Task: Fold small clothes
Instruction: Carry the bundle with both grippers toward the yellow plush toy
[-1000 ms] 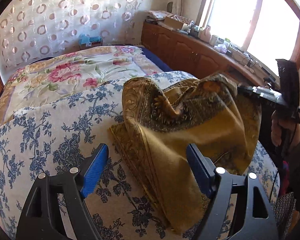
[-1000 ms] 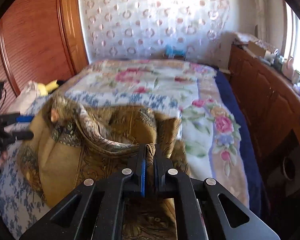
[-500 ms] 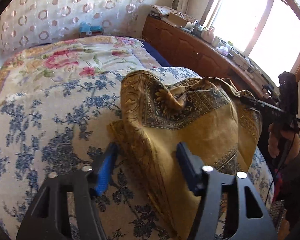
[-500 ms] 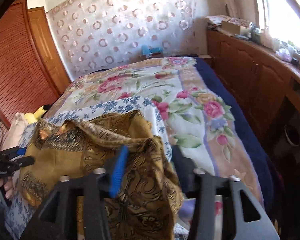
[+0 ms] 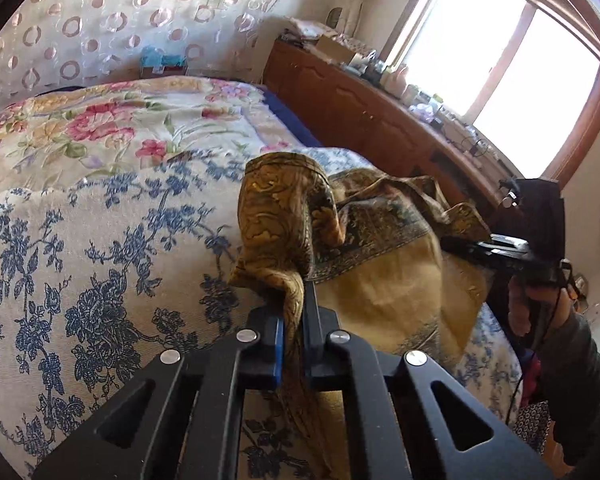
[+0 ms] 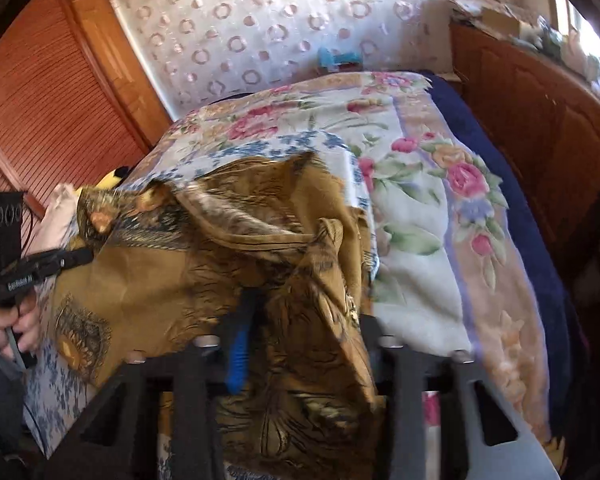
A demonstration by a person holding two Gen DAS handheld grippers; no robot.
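A mustard-gold patterned cloth [image 5: 384,280] lies bunched on the blue-flowered sheet [image 5: 100,248] of the bed. My left gripper [image 5: 294,332] is shut on the cloth's near left edge, which stands up in a hump above the fingers. In the right wrist view the cloth [image 6: 220,256] drapes over my right gripper [image 6: 300,344]; its jaws stand apart, with cloth lying loose between them and the blue left pad [image 6: 238,356] showing. The right gripper also shows in the left wrist view [image 5: 460,246], its tip under the cloth's far edge.
A rose-patterned quilt [image 5: 112,128] covers the far half of the bed. A wooden cabinet [image 5: 364,108] with clutter runs under the window at right. A louvred wooden wardrobe [image 6: 40,112] stands at left. A pink and yellow bundle [image 6: 64,208] lies by the bed's left edge.
My left gripper moved onto the cloth's near edge and shut on it. My right gripper opened and let go of the cloth's far edge; the cloth now drapes over it.
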